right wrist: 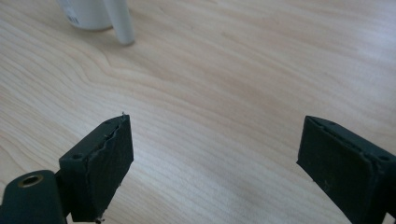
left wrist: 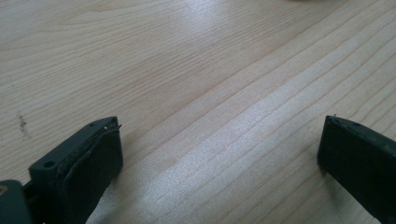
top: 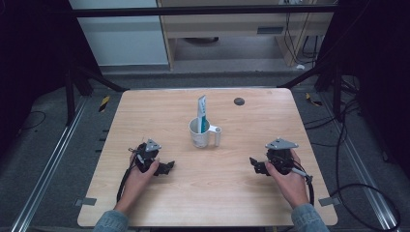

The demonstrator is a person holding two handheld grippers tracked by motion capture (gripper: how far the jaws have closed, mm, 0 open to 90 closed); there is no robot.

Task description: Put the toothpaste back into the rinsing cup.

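At the table's [top: 145,203] near edge, both grippers rest low on the wood, one to each side, well apart from each other. The left gripper [top: 168,167] is held in the left hand [top: 140,175]; in the left gripper view its jaws stand wide, with bare wood grain between them and nothing held. The right gripper [top: 255,165], in the right hand [top: 285,178], is likewise spread wide and empty in the right gripper view, where the cup's [right wrist: 91,14] base and handle [right wrist: 120,23] show at the top left, ahead of the jaws and apart from them.

The cup [top: 199,133] stands upright at mid-table, between the two grippers and farther from the person. Its handle [top: 215,135] points toward the person's right. A tube [top: 202,113], white and teal, stands in the cup, leaning on the rim, its upper end well clear of it. A small dark disc [top: 239,101] lies beyond the cup, near the far edge.

Assessment: neither gripper touches cup or tube. If placing the tube in the cup was the work, it appears complete, with both grippers clear. If the tube is to come out, nothing has begun; reach, grasp and lift all remain.
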